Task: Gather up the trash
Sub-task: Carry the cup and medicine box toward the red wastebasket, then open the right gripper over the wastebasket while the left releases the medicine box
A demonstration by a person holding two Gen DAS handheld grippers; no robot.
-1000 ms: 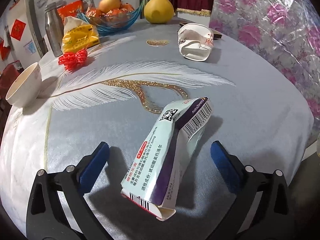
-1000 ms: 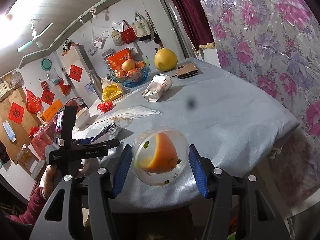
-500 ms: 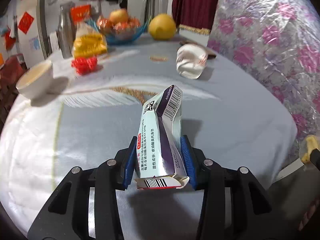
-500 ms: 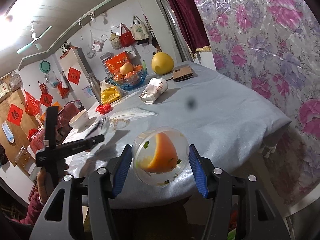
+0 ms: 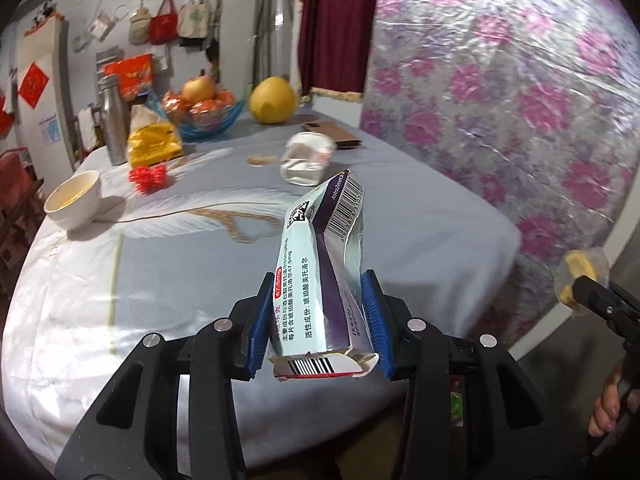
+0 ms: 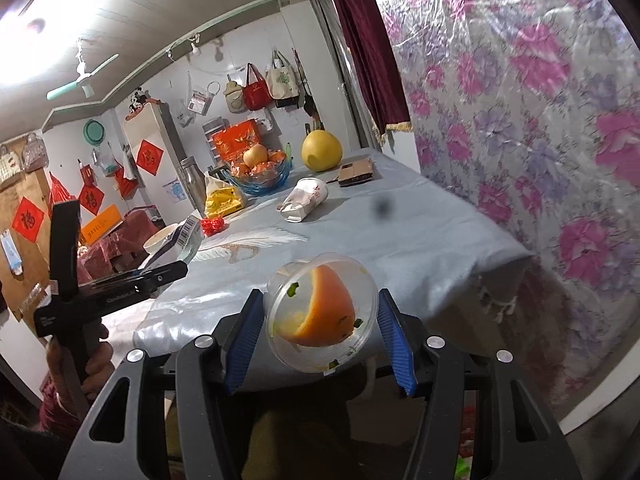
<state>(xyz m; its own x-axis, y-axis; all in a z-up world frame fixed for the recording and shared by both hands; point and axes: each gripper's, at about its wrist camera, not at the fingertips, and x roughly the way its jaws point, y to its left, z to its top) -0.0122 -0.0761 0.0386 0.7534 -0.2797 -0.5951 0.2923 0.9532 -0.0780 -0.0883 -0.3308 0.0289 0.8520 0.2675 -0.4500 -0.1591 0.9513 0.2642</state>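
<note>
Your left gripper (image 5: 318,318) fingers clamp one crushed medicine box (image 5: 320,264); your right gripper (image 6: 322,334) fingers clamp one clear plastic cup (image 6: 322,316). Beyond the box, one crumpled paper cup (image 5: 306,158) lies on the surface (image 5: 420,216).

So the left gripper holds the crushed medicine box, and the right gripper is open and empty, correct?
Not quite. The right gripper is shut on a clear plastic cup with orange residue inside, as the right wrist view shows. The left gripper does hold the crushed medicine box.

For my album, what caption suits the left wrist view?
Left gripper clamps a crumpled medicine box above the feather-print tablecloth.
</note>
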